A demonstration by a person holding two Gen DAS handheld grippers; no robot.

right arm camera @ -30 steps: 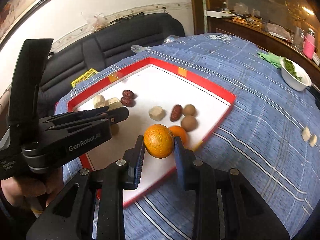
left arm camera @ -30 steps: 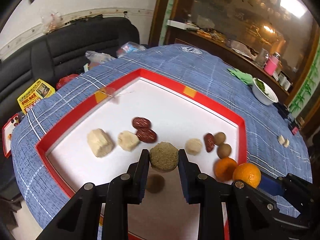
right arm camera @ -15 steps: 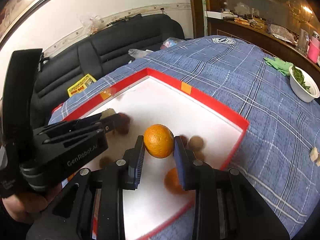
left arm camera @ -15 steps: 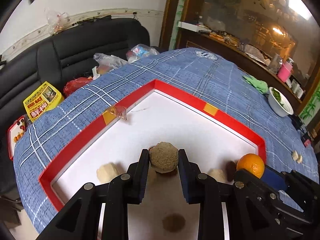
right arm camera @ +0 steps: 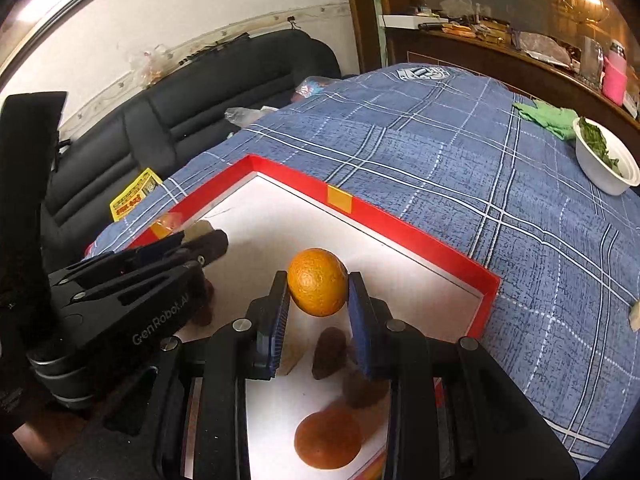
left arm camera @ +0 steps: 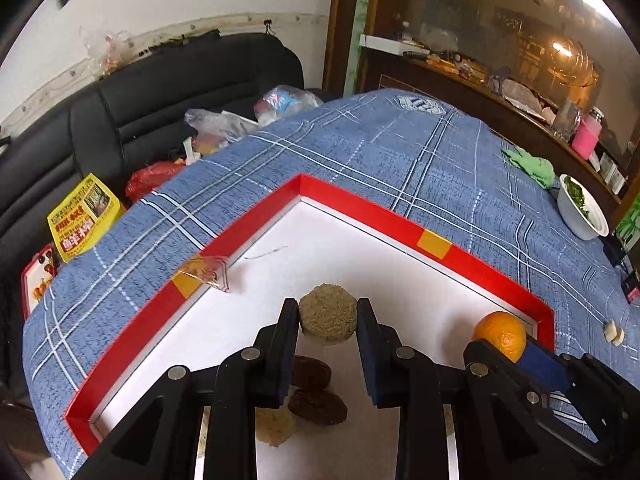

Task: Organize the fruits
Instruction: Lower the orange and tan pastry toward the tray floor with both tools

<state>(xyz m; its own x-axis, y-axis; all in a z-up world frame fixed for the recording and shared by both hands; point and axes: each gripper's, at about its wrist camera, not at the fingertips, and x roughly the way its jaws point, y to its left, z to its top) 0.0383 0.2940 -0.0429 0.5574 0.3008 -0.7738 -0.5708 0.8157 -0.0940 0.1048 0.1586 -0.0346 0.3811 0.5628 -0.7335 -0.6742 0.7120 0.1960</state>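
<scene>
My left gripper (left arm camera: 328,314) is shut on a tan, grainy round cake (left arm camera: 328,319) held above the white floor of the red-rimmed tray (left arm camera: 360,204). Below it lie two dark red dates (left arm camera: 316,406) and a pale cake (left arm camera: 275,426). My right gripper (right arm camera: 318,292) is shut on an orange (right arm camera: 318,281) over the same tray (right arm camera: 400,222); that orange (left arm camera: 500,334) also shows at the right of the left wrist view. Under the right gripper lie a second orange (right arm camera: 328,436), a date (right arm camera: 330,350) and a brown round fruit (right arm camera: 364,388). The left gripper (right arm camera: 196,244) reaches in from the left.
The tray sits on a blue plaid tablecloth (left arm camera: 380,148). A white bowl of greens (left arm camera: 582,210) and a green cloth (left arm camera: 530,166) are at the far right. A black sofa (left arm camera: 160,92) with bags and a yellow packet (left arm camera: 82,218) lies behind. Small pale pieces (left arm camera: 614,332) rest on the cloth.
Both grippers have moved forward over the tray toward its far corner, each carrying its load. The fruits and cakes on the tray floor now lie beneath and behind the fingers.
</scene>
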